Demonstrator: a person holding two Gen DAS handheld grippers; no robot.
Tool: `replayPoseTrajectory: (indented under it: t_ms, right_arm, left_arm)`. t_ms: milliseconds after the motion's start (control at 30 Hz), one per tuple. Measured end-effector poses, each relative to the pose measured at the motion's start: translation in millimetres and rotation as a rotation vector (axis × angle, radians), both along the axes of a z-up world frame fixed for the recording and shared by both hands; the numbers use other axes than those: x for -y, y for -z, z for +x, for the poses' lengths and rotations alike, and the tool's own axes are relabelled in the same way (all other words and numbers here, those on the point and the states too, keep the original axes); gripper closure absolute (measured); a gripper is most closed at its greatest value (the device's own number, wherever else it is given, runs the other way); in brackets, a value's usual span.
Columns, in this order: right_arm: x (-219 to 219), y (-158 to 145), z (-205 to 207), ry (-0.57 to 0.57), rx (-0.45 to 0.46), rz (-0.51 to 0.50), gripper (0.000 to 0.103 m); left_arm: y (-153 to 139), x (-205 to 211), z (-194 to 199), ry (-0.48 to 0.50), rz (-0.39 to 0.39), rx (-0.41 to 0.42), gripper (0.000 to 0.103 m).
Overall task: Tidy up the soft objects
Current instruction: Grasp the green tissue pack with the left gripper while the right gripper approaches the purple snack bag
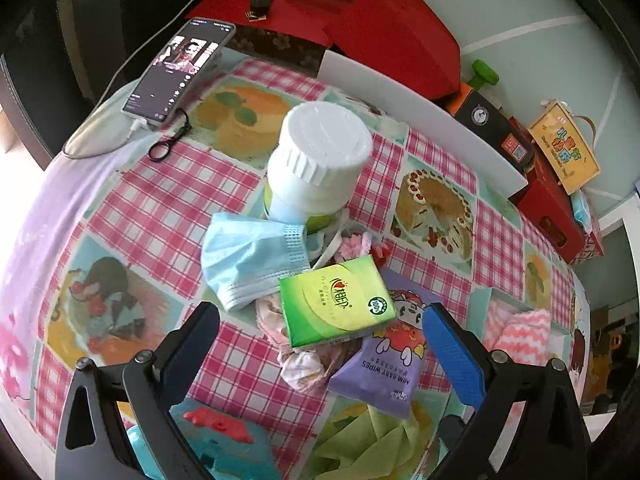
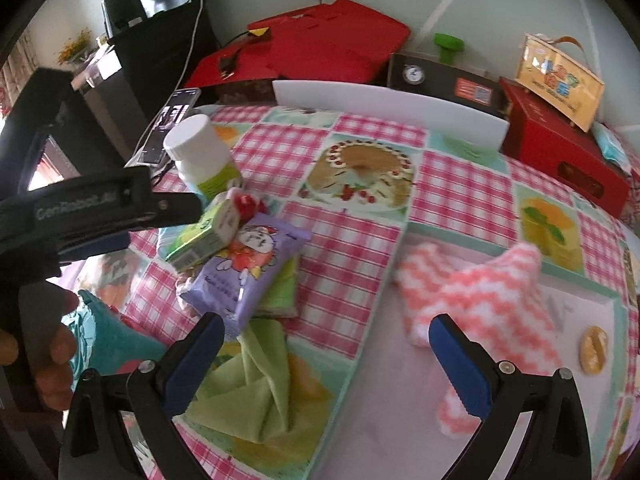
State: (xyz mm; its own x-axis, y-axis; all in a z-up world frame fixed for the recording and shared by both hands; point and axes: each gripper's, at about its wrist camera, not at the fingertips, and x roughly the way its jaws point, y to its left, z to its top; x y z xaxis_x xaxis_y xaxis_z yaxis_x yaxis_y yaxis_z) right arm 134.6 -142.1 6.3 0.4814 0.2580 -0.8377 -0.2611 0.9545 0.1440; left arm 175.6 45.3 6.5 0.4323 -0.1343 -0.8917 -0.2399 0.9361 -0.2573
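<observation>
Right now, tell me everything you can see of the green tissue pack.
The green tissue pack is a small rectangular packet in glossy yellow-green wrap with a red logo and a round seal. It looks sealed and lies tilted on the pile, its lower edge resting on the purple wipes pack, crumpled cloth beneath, the blue mask beside it. Neither gripper touches it.

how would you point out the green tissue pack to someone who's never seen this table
On the checked tablecloth, find the tall white-capped bottle; the clutter pile sits just in front of it. The green tissue pack lies on top, overlapping the purple wipes pack, the only flat bright-green block there.
</observation>
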Motion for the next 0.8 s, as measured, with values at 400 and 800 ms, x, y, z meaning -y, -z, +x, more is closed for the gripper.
replayPoseTrajectory:
  t_ms: [400, 800]
  right_arm:
    - [-15.8, 12.1, 11.8, -0.039, 0.001, 0.017, 0.007]
    - [-18.6, 15.3, 11.8, -0.045, -0.002, -0.001, 0.007]
  left_arm:
    - [17.7, 6.2, 14.1, -0.002, -0.033, -0.037, 0.016]
    - [21.3, 9.3, 16.3, 0.001, -0.049, -0.042, 0.034]
